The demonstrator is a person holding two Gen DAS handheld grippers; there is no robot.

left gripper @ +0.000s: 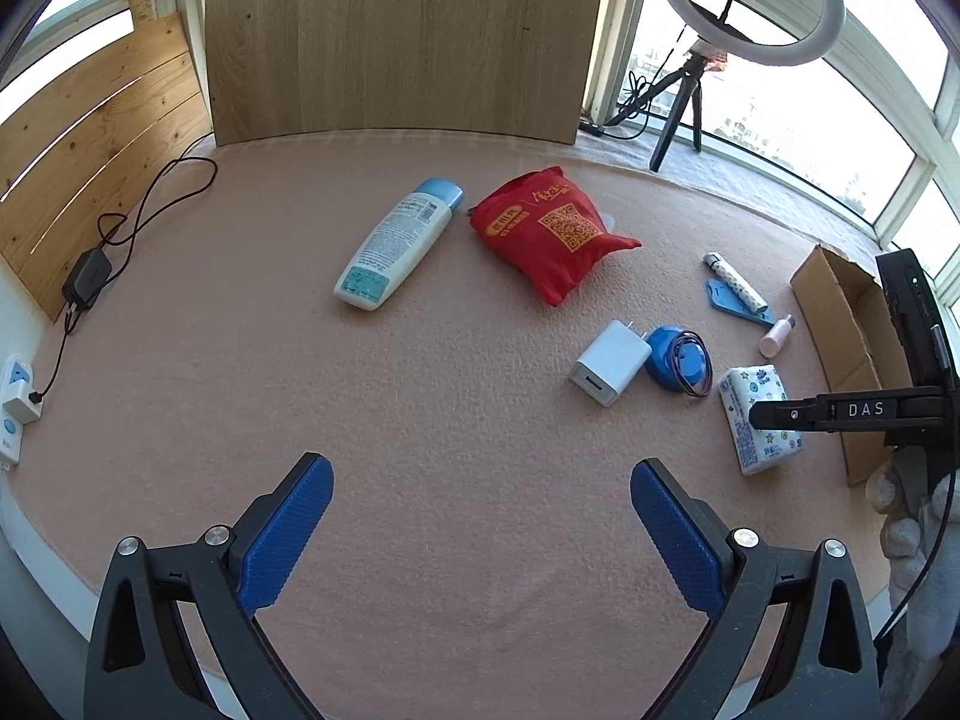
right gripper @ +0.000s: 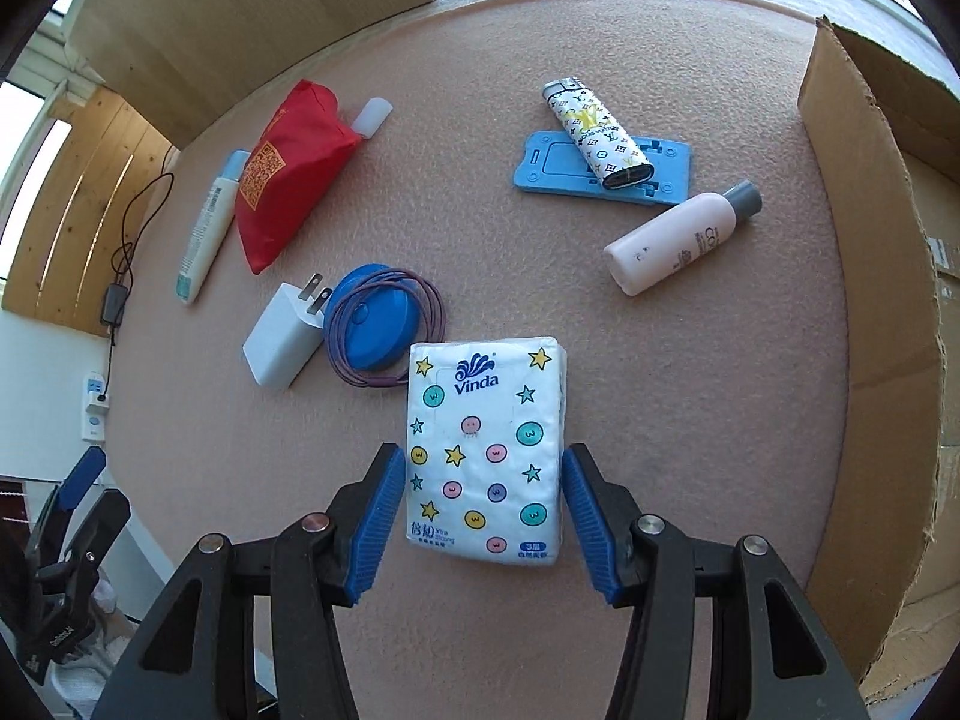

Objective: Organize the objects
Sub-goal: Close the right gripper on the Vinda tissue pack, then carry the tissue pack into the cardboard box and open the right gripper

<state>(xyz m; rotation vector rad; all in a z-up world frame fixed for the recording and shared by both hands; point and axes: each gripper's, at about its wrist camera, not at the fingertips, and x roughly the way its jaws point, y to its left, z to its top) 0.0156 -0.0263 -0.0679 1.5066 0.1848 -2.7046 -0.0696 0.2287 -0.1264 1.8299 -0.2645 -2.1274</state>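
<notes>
Tissue pack (right gripper: 486, 450) flat on pink surface (right gripper: 690, 360), bracketed by right gripper (right gripper: 483, 516) fingers, open, for boxing in cardboard box (right gripper: 870, 300); left gripper (left gripper: 480, 528) open, idle.

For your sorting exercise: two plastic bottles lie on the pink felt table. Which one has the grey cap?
The small pale pink bottle beside the cardboard box; the long white bottle has a light blue cap.

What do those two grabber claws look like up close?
Both are black plastic tongs with silver round bolts at the joints. The left gripper and right gripper each have two bright blue ribbed pads. From the left camera, the right one's side shows white letters "DAS", and a black cable hangs beside it.
</notes>
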